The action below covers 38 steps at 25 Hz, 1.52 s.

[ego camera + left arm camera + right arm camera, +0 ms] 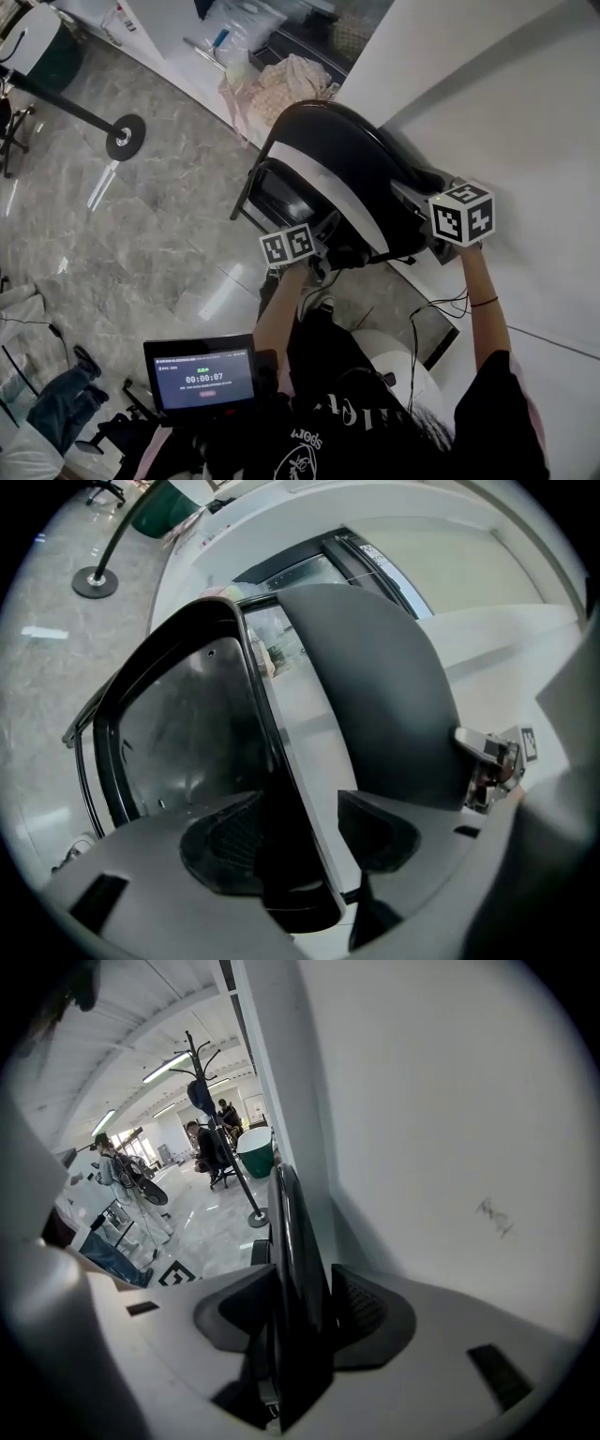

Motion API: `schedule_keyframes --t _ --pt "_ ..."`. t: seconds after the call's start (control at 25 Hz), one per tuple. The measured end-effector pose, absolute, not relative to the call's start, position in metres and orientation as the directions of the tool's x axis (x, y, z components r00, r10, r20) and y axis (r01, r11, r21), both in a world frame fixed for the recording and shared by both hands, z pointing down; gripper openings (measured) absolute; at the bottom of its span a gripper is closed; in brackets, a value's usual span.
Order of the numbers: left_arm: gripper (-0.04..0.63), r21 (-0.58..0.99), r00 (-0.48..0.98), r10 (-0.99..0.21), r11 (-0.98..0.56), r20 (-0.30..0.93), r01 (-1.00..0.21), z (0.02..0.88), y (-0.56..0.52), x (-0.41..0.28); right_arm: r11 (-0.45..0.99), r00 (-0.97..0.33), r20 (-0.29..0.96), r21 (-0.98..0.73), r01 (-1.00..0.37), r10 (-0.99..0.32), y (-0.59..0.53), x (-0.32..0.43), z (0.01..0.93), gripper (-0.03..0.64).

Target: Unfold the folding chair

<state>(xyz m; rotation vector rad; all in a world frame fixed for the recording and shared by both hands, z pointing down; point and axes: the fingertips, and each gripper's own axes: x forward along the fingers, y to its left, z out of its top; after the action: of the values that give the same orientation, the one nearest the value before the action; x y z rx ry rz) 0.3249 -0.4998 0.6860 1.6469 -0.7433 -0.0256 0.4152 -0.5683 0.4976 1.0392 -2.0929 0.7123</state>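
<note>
A black folding chair (pixel 347 169) leans against the white wall, its seat partly swung out from the back. My left gripper (pixel 330 253) is at the chair's lower front. In the left gripper view its jaws (pixel 300 841) stand apart around the thin black seat frame (pixel 267 761), with a light gap beside the right pad; nothing is pinched. My right gripper (pixel 422 208) is at the wall side. In the right gripper view its jaws (pixel 305 1316) stand wide around the edge of the chair's back (pixel 291 1232). The chair's legs are hidden.
The wall (pixel 525 112) runs close behind the chair. A pole on a round base (pixel 124 136) stands on the marble floor at the left. A pile of cloth (pixel 291 84) lies behind the chair. A tablet (pixel 202 375) sits below. A coat rack (pixel 211 1110) and green bin (pixel 253 1152) stand farther off.
</note>
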Motion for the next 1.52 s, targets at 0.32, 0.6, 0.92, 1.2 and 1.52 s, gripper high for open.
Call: schedule_keyframes --t 0.32,0.6,0.92,1.2,1.52 --pt "0.225 0.888 0.748 -0.521 0.042 0.410 -0.458 0.701 -0.513 0.331 0.629 -0.417 0.860 -0.154 -0.762 -0.294 -0.564 0.405 0.523 0.177" --pt "0.129 0.892 0.767 -0.493 0.042 0.410 -0.450 0.693 -0.504 0.326 0.607 -0.467 0.845 -0.231 -0.760 -0.262 -0.556 0.402 0.513 0.131" --pt "0.100 0.898 0.747 -0.549 0.016 0.376 -0.440 0.684 -0.478 0.300 0.597 -0.563 0.798 -0.349 -0.722 -0.214 -0.521 0.367 0.496 0.103" --pt "0.069 0.903 0.702 -0.628 0.004 0.336 -0.429 0.668 -0.440 0.268 0.590 -0.636 0.753 -0.440 -0.677 -0.168 -0.470 0.324 0.474 0.089" --pt "0.080 0.893 0.669 -0.661 0.003 0.339 -0.449 0.663 -0.412 0.244 0.607 -0.626 0.758 -0.413 -0.679 -0.185 -0.437 0.296 0.467 0.087"
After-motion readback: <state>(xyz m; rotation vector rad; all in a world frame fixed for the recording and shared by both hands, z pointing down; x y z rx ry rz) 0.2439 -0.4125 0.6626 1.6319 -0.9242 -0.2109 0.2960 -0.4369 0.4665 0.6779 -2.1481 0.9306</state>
